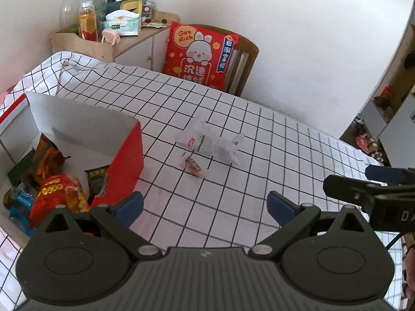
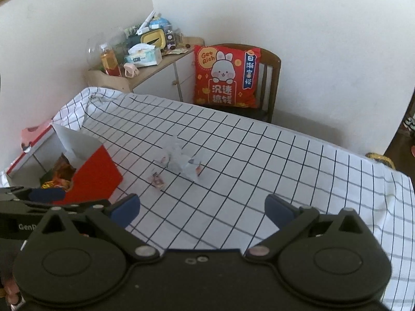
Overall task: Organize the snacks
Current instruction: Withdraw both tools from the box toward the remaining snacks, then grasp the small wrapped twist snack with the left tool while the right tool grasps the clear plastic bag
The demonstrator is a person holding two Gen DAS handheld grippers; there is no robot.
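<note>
A red and white box (image 1: pixel 127 160) stands open at the table's left and holds several snack packets (image 1: pixel 55 189). It also shows in the right wrist view (image 2: pixel 96 173). A clear plastic snack bag (image 1: pixel 210 142) and a small wrapped snack (image 1: pixel 193 166) lie on the checked tablecloth mid-table, also seen from the right as the bag (image 2: pixel 181 162) and the small snack (image 2: pixel 157 180). My left gripper (image 1: pixel 205 208) is open and empty, above the cloth in front of the snacks. My right gripper (image 2: pixel 202 208) is open and empty, to the left gripper's right.
The checked tablecloth (image 1: pixel 233 119) covers the table. A wooden chair with a red rabbit cushion (image 1: pixel 199 54) stands behind the table. A cluttered side cabinet (image 1: pixel 124 39) with a bottle, tissue box and glass bowl stands at the back left.
</note>
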